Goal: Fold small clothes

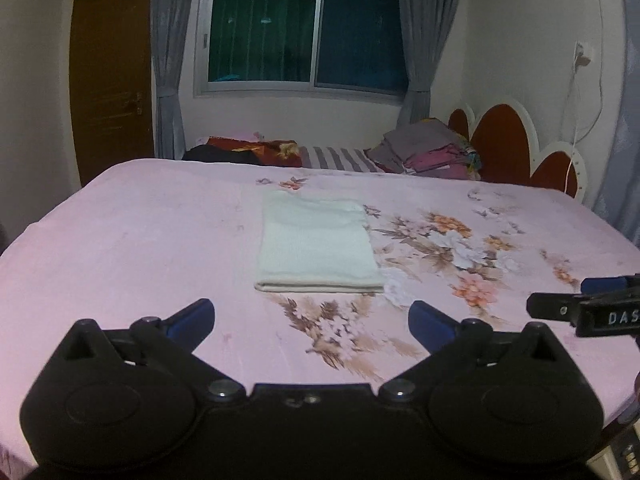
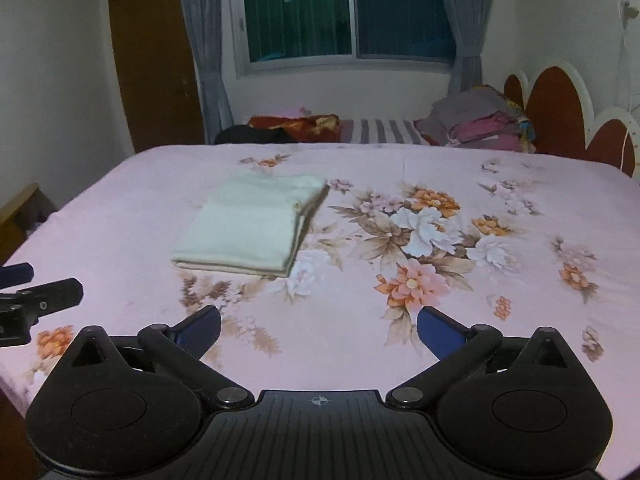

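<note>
A small white cloth [image 1: 316, 242] lies folded into a neat rectangle on the pink floral bed sheet [image 1: 140, 240]. It also shows in the right wrist view [image 2: 250, 226], left of centre. My left gripper [image 1: 311, 322] is open and empty, just short of the cloth's near edge. My right gripper [image 2: 319, 330] is open and empty, nearer than the cloth and to its right. The right gripper also shows at the right edge of the left wrist view [image 1: 560, 300]. The left gripper also shows at the left edge of the right wrist view [image 2: 48, 284].
A pile of folded clothes [image 1: 432, 150] and a striped cloth [image 1: 340, 158] lie at the far side of the bed, by the red headboard [image 1: 504, 140]. Dark and red bedding [image 1: 248, 152] sits far left. A window with grey curtains [image 1: 300, 36] and a brown door [image 1: 112, 80] stand behind.
</note>
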{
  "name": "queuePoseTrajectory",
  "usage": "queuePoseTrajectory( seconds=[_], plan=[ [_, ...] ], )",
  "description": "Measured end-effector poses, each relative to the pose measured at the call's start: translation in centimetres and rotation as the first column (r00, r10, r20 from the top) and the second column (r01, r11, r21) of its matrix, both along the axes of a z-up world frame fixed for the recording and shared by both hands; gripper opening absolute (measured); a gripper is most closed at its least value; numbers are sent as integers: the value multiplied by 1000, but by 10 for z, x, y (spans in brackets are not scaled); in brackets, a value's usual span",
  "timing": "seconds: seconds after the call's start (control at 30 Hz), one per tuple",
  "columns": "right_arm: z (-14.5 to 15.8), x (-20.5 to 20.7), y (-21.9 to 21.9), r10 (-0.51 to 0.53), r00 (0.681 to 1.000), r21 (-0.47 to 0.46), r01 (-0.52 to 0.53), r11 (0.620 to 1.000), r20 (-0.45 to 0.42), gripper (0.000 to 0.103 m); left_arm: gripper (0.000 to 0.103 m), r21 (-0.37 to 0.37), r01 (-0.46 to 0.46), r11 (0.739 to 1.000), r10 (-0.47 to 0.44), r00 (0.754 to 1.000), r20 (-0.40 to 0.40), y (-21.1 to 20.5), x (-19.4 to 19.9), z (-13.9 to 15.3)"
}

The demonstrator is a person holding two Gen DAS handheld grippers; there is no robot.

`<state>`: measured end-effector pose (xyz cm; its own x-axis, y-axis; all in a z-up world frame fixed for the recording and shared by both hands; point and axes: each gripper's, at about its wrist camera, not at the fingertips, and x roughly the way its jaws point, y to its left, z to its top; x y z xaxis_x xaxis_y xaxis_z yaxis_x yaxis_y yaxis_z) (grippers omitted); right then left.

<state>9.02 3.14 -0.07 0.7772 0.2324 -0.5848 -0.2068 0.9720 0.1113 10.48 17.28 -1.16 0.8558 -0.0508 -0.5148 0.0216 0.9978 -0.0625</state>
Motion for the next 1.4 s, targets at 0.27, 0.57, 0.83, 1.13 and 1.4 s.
queuePoseTrajectory(
  seconds=[0.27,0.57,0.83,1.13,1.4],
  plan=[
    [20,-60,0,0,1000,8,0,1000,26,103,103,-16,2,1000,-1,999,32,-15,-47,18],
    [35,-87,-11,-29,997,6,29,1000,64,103,103,4,30,1000,-31,998,51,-27,-66,27],
    [45,-92,-8,-20,996,2,20,1000,88,103,103,12,31,999,-32,997,73,-29,-70,31],
    [46,-92,-7,-26,996,2,26,1000,87,103,103,15,38,999,-39,997,73,-28,-69,31],
    [48,-92,-5,-27,996,9,26,1000,85,103,103,25,40,999,-42,997,71,-27,-70,32]
  ],
)
